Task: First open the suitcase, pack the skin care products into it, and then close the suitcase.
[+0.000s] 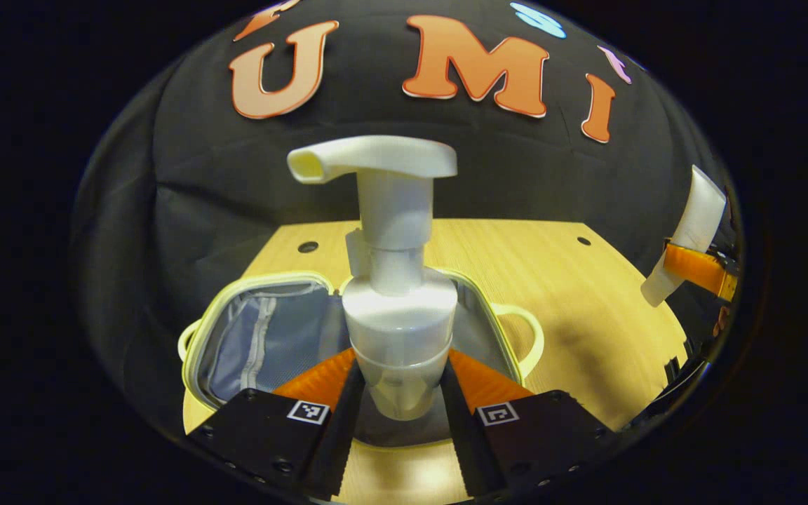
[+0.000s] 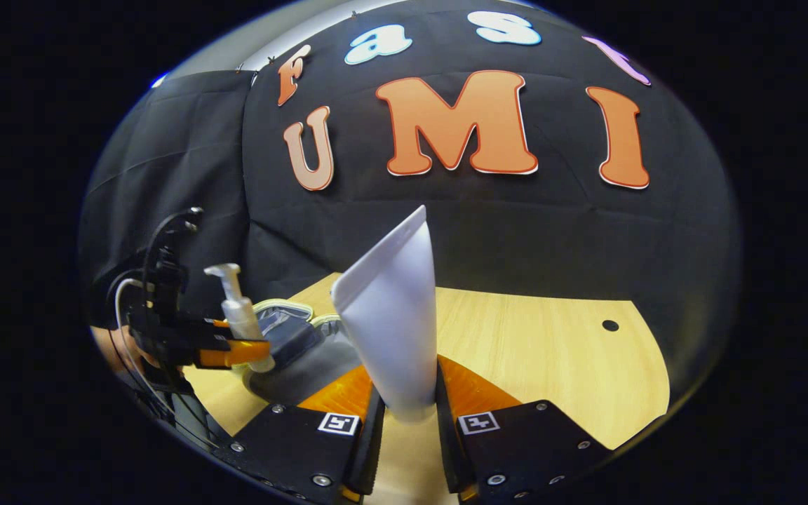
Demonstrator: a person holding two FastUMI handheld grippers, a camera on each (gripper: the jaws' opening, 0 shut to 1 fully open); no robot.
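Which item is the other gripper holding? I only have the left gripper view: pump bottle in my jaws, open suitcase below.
Observer: The right gripper is shut on a white tube, held upright, flat crimped end up.
Operator: Is it above the suitcase?
Observer: No. The suitcase lies to that view's left; bare wooden table is beneath the tube.
Operator: How does my bottle look from there?
Observer: The pump bottle stands upright in the left gripper, over the suitcase's near edge.
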